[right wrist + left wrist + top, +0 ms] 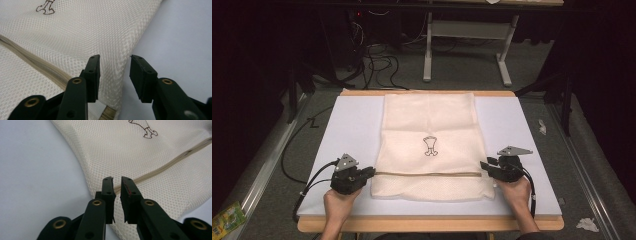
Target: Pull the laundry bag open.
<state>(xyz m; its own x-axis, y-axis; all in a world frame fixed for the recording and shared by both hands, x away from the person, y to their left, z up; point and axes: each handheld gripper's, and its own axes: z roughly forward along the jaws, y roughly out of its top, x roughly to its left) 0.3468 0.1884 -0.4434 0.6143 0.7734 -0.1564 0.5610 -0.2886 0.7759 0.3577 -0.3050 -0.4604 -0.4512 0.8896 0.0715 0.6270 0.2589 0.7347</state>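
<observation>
Here the tabletop (512, 125) is lying pale and flat under the high view, edged in bare wood; a cream mesh bag (429, 130) is spreading down its middle from the far edge toward the person, with a small dark printed figure (430, 146) sitting near its centre; a tan cord (429, 174) is running straight across the bag's near part, from one side edge to the other. The left tool (371, 172) is resting at the bag's left edge, right where the cord is ending; in the left gripper view its jaws are standing only narrowly apart, with the cord's end (117, 189) showing in the slim gap and the pads not visibly pressing on it. The right tool (485, 165) is sitting at the bag's right edge by the cord's other end; in the right gripper view its jaws are standing moderately wide, straddling the mesh edge (117, 72) without gripping it, one jaw over the fabric and the other over the bare tabletop.
</observation>
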